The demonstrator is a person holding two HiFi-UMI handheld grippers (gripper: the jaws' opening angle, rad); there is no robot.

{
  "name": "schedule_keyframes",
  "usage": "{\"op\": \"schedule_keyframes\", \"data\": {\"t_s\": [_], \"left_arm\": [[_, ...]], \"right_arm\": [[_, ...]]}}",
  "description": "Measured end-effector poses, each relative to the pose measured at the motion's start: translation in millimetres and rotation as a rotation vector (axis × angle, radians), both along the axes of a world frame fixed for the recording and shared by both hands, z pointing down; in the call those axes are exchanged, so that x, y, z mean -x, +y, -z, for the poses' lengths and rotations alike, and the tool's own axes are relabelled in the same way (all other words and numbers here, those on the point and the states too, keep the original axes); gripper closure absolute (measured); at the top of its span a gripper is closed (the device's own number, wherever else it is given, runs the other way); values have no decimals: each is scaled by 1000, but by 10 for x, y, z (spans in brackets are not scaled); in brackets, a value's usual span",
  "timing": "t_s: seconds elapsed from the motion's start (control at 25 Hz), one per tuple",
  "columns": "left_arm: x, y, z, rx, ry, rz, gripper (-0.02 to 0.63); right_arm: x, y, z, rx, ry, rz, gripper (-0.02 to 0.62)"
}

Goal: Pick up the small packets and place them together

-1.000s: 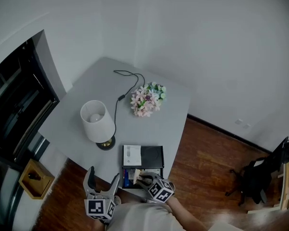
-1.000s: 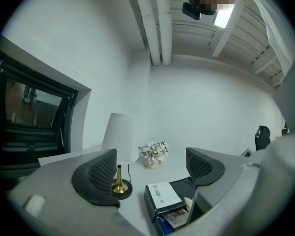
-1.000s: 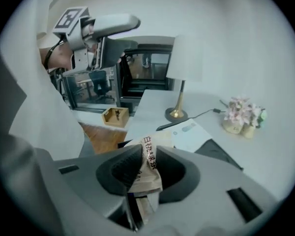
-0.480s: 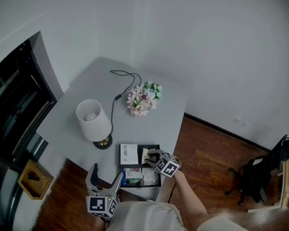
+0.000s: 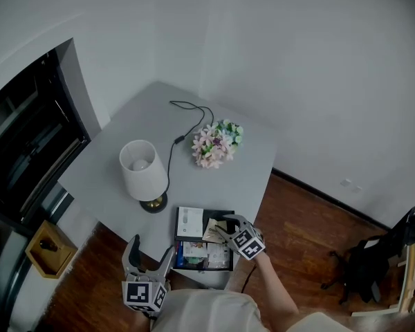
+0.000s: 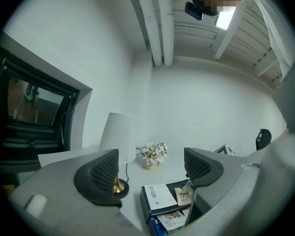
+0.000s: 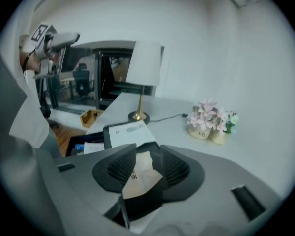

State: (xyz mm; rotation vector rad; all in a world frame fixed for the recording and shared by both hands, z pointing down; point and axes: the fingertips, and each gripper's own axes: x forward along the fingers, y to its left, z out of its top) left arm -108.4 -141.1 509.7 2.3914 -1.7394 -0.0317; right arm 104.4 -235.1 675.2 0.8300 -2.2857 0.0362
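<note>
My right gripper [image 5: 225,222] hovers over the black tray [image 5: 223,215] at the table's near edge. A small tan packet [image 7: 140,177] stands between its jaws, which are opening; it leans on the left pad with a dark gap on the other side. The same tan packet [image 5: 214,232] rests on the tray beside a white card [image 5: 189,221]. Below the tray an open drawer [image 5: 182,261] holds more small packets [image 5: 209,254]. My left gripper [image 5: 147,256] hangs off the table's near edge, its jaws wide but closing, with nothing between them.
A white lamp [image 5: 144,173] on a brass foot stands left of the tray, its black cable [image 5: 187,120] running to the back. A bunch of flowers [image 5: 216,142] sits mid-table. A wooden box [image 5: 47,248] is on the floor at the left.
My right gripper has carried the tan packet from the drawer up onto the black tray, and its jaws have spread. The left gripper has hardly moved.
</note>
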Motion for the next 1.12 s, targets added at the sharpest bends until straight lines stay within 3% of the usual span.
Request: {"op": "schedule_keyframes", "data": {"t_s": [0.2,0.24,0.28,0.32,0.48,0.52,0.6,0.72,1.12], "left_arm": [[11,-57,-1,-4,-10,-11,184],[3,-76,10,-6,-11,-17,184],[-16,-96,23,-9,-14,-27,184],[-45,-114,38,-12,-18,-40,184],[-208,-151,97,-25,-26,-99,184],[-250,-156,113,-28,-28,-113,183],[-327,-167,136,-34,-36,-140,184],[-406,-176,133,-35,-37,-167,184],[-446,-196,122,-27,-34,-185,184]], "right_arm": [[-41,122,943,-146,-370,-150,421],[-40,173,1132,-166,-461,-170,362],[-39,227,1303,-182,-547,-188,264],[-46,280,1448,-200,-616,-208,249],[-81,535,1828,-280,-787,-228,254],[-100,584,1873,-295,-818,-232,295],[-152,617,1858,-315,-802,-269,331],[-149,627,1730,-327,-652,-292,344],[-86,666,1717,-315,-614,-273,345]]}}
